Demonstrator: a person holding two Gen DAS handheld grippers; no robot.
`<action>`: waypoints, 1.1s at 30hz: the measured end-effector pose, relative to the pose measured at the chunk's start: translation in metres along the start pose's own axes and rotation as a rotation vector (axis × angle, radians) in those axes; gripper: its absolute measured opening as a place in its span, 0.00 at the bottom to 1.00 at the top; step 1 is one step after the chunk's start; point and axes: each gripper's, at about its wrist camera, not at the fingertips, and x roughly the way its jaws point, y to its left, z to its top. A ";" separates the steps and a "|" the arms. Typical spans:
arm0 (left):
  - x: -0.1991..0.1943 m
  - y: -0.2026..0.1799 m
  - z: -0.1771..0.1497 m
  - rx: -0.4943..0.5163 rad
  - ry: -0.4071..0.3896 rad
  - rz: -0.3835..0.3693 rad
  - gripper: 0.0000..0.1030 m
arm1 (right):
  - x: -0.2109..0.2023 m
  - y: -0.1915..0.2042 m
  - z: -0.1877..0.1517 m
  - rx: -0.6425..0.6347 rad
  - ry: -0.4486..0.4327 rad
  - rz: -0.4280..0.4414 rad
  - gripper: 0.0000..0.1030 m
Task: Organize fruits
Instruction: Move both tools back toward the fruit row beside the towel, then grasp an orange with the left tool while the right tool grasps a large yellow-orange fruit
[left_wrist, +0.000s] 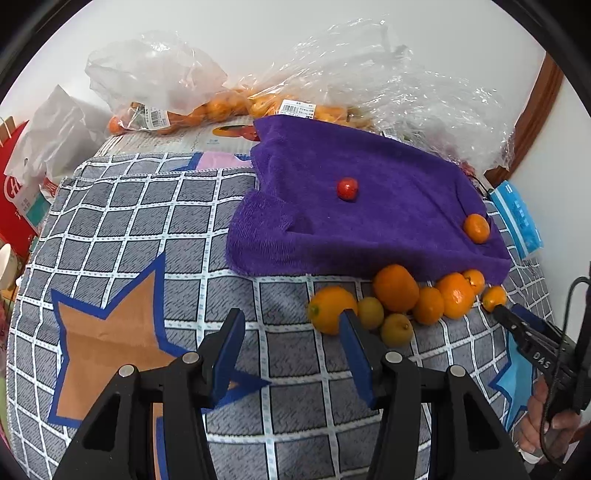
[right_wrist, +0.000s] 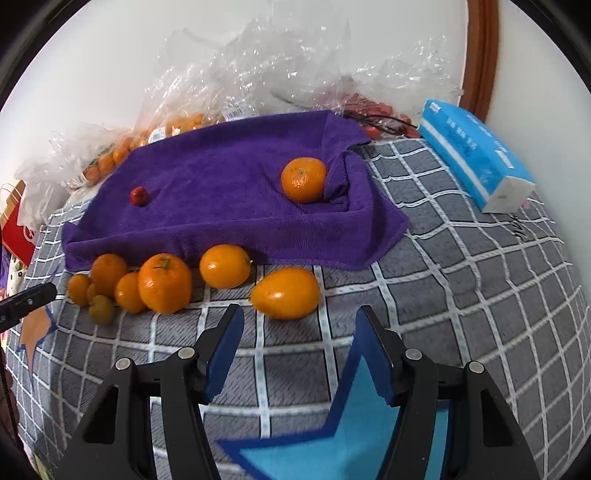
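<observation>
- Left gripper (left_wrist: 291, 328): jaws part open, nothing between them, over the grey checked cloth (left_wrist: 147, 229) on the tabletop; its right fingertip overlaps the nearest orange fruit in the left wrist view.
- Right gripper (right_wrist: 299, 325): jaws part open, empty, just short of the egg-shaped orange fruit (right_wrist: 285, 292).
- Left wrist view only: a hand (left_wrist: 550, 417) on the right gripper's handle, and the orange star patch (left_wrist: 110, 343).
- Right wrist view only: the blue star patch (right_wrist: 332, 450) and the whole blue tissue pack (right_wrist: 476, 155); the left view catches just its edge.
- Citrus cluster (right_wrist: 162, 282) along the near edge of the purple towel (right_wrist: 221, 177): 8 pieces counted in the left view, two of them greenish.
- On the towel: 1 orange (right_wrist: 304, 180), 1 small red fruit (right_wrist: 139, 195).
- Far: clear plastic bags (left_wrist: 159, 74) with more oranges, count unreadable.
</observation>
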 end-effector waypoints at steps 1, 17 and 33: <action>0.001 0.000 0.001 -0.001 -0.003 -0.005 0.49 | 0.004 0.001 0.001 -0.007 0.002 0.002 0.61; 0.012 -0.008 -0.008 0.033 0.009 -0.060 0.49 | 0.012 0.012 -0.004 -0.088 -0.011 -0.020 0.43; 0.029 -0.013 -0.003 -0.002 0.030 -0.093 0.34 | -0.006 -0.004 -0.014 -0.064 -0.016 -0.037 0.43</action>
